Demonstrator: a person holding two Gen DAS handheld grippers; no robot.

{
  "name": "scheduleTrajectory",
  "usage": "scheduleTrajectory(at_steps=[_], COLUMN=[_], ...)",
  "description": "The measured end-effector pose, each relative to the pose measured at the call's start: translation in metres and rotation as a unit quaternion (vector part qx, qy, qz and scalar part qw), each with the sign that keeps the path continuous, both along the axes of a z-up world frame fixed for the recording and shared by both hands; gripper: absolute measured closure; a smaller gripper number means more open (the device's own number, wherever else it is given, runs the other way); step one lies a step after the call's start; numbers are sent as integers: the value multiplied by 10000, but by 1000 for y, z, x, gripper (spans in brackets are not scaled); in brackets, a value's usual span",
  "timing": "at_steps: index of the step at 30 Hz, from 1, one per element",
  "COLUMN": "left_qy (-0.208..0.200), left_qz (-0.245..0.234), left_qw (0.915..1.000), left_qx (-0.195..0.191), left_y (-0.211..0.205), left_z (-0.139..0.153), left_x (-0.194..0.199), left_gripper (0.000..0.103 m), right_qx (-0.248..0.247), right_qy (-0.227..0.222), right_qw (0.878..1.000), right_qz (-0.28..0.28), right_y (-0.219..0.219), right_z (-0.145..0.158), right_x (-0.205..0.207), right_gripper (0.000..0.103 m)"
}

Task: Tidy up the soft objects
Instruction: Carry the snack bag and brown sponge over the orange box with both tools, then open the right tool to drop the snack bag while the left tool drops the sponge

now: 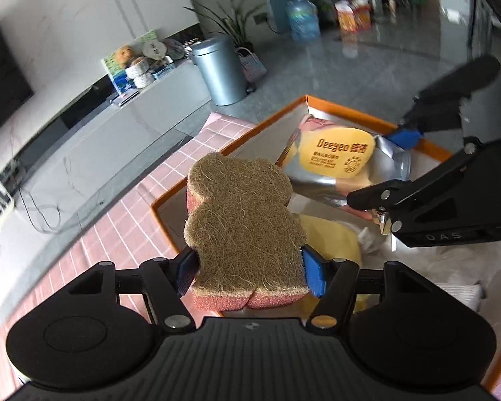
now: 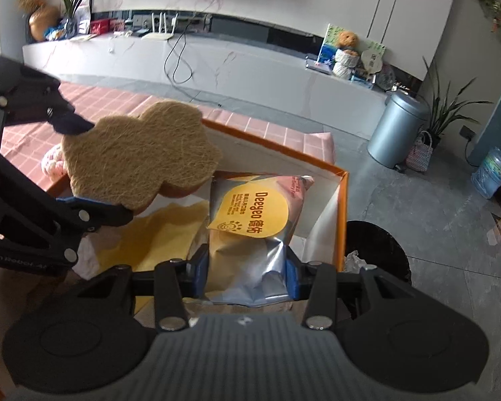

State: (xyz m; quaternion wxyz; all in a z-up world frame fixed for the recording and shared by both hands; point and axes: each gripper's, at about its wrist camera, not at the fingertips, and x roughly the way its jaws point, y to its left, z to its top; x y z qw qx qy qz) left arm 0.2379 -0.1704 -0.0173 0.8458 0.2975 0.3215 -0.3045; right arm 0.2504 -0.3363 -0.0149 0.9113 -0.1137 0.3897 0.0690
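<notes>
My left gripper (image 1: pixel 248 269) is shut on a bear-shaped sponge (image 1: pixel 243 230) with a tan fibre top and pink foam base, held above the orange-rimmed box (image 1: pixel 277 113). The sponge also shows in the right wrist view (image 2: pixel 140 153). My right gripper (image 2: pixel 245 277) is shut on a silver Deeyeo tissue pack (image 2: pixel 250 227) with a yellow label, held over the box's far part (image 2: pixel 342 220). The pack shows in the left wrist view (image 1: pixel 337 163) with the right gripper's fingers (image 1: pixel 402 135) on its right end. A yellow cloth (image 2: pixel 160 237) lies inside the box.
The box sits on a pink checked tablecloth (image 1: pixel 123 224). A pink knitted item (image 2: pixel 51 163) lies on the cloth beside the box. A black bin (image 2: pixel 380 250) stands on the floor past the table edge, a grey bin (image 2: pixel 395 130) further off.
</notes>
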Motion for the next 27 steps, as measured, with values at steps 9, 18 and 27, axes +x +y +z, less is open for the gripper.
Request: scheduleTrajectory(at_steps=[9,18,27], left_qy=[-165,-27,85], left_qz=[-313,-301,-153], left_qw=[9967,9954,9966], left_qx=[728,905,807], left_y=[-18,-24,-23], left_z=[-15,-26,-18], left_x=[2,3,14], left_gripper=[28,27,14], right_qx=[-131,-298,-164], right_qy=[405,173,52], right_qw=[9989,9993,9999], right_qz=[190,144,0], right_y=[8,4,-5], right_z=[-19,-10,0], right_x=[17,8,-8], right_gripper=[57,44,43])
